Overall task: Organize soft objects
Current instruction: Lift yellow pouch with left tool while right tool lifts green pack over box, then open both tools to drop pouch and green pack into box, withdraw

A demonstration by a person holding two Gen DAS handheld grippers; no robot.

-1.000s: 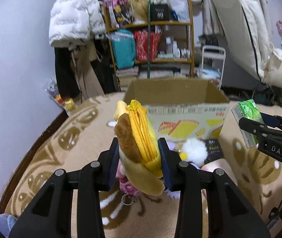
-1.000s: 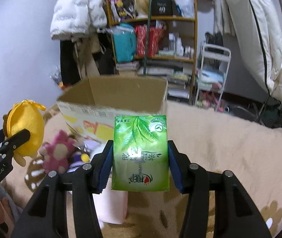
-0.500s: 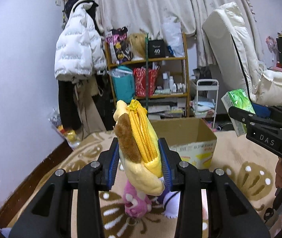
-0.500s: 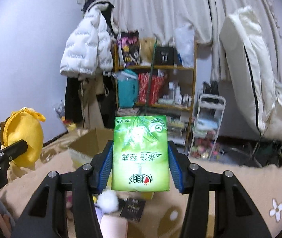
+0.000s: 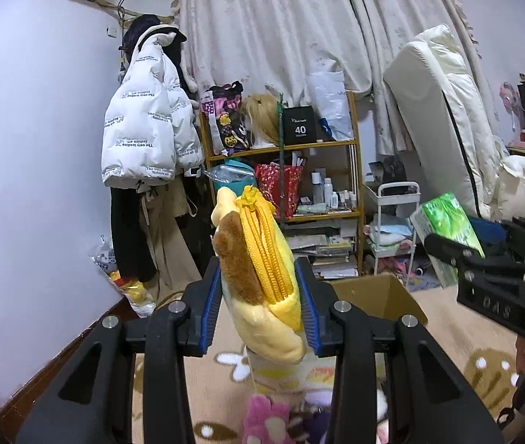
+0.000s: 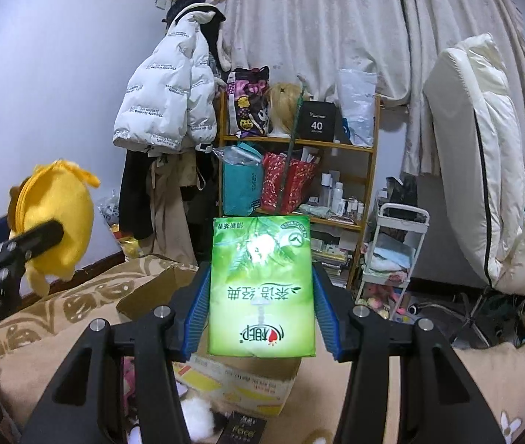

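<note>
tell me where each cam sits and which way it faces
Left wrist: on the left gripper, facing the shelf; its fingers clamp a yellow plush pouch; right gripper at right.
Right wrist: on the right gripper, facing the shelf; fingers clamp a green tissue pack; left gripper at left.
Shared: shelf, white jacket, box, both held items.

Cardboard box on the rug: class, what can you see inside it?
Only the brown inner walls of the open cardboard box show; its floor and any contents are hidden by the box's walls and the tongs.

Left gripper: clamped on pouch, raised, pointing slightly downward.
Right gripper: clamped on pack, raised beside left, tilted slightly downward.
</note>
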